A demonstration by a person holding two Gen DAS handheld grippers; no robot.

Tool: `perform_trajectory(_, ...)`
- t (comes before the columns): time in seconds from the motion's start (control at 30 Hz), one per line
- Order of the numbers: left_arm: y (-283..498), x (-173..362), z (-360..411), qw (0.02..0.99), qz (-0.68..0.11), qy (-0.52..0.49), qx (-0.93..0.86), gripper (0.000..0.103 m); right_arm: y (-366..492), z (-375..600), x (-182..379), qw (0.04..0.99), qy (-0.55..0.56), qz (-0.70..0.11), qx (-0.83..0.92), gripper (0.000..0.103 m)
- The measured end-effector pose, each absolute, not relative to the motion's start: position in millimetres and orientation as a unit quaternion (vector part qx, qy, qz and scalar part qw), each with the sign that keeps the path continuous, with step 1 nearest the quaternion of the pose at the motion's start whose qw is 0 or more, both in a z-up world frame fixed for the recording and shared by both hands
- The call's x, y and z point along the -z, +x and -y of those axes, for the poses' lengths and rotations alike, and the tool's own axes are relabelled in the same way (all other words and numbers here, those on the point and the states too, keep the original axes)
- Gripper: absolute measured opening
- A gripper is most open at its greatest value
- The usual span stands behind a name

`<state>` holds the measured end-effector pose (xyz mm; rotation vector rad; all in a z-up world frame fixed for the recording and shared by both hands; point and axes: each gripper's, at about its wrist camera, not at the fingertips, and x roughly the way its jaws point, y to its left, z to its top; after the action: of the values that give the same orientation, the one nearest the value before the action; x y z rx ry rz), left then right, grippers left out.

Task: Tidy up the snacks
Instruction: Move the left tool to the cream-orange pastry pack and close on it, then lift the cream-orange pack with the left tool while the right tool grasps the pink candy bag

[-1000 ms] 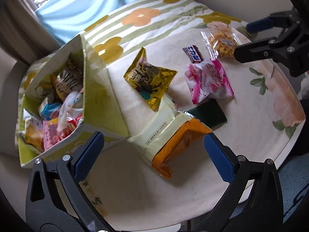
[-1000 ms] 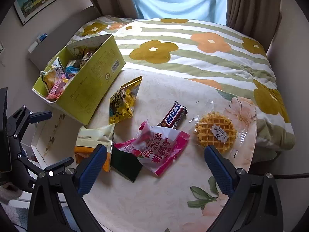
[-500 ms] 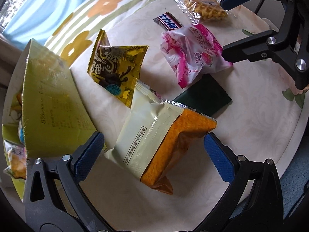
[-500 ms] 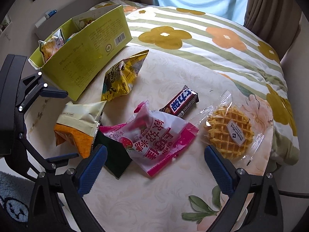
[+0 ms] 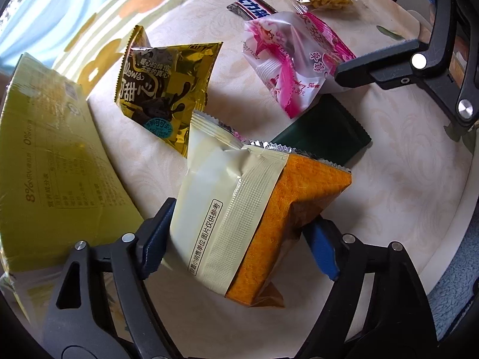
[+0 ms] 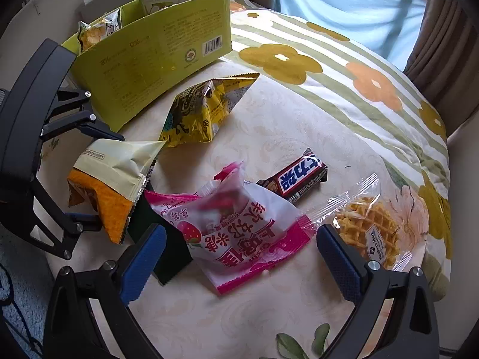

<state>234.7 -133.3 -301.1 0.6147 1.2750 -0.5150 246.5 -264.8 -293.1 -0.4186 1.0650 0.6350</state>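
The left claw (image 5: pixel 239 239) sits at the bottom of the left wrist view, its jaws closing around the cream-and-orange snack packet (image 5: pixel 254 218); the blue pads (image 5: pixel 155 239) stand at either side of the packet, and full contact cannot be confirmed. The right claw (image 6: pixel 239 257) sits at the bottom of the right wrist view with its jaws wide apart and nothing gripped; the pink strawberry packet (image 6: pixel 248 233) lies between them on the desk (image 6: pixel 209 323). A dark green packet (image 5: pixel 326 137) lies flat beside the pink packet, partly under it and partly under the cream-and-orange packet. In the right wrist view, the wrapped waffle (image 6: pixel 368 230) lies at the right, just beyond the right pad. The chocolate bar (image 6: pixel 299 176) lies at frame centre, touching the far edge of the pink packet. Farther back, the gold foil packet (image 6: pixel 203 110) stands tented on the desk. Behind it, at the upper left of the frame, the yellow-green box (image 6: pixel 161 56) stands open with snacks inside. The flowered bedcover (image 6: pixel 329 68) fills the upper right, with a blue curtain (image 6: pixel 344 3) beyond.
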Motion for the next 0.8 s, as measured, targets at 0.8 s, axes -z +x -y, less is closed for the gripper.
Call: perform_trajectory(0.8,230.3,284.9,119.6,0.757,-0.576,0.226,0.212,0.069,246.7,236.9,324.2,0.745,-0.308,-0.479,-0.346,0.065)
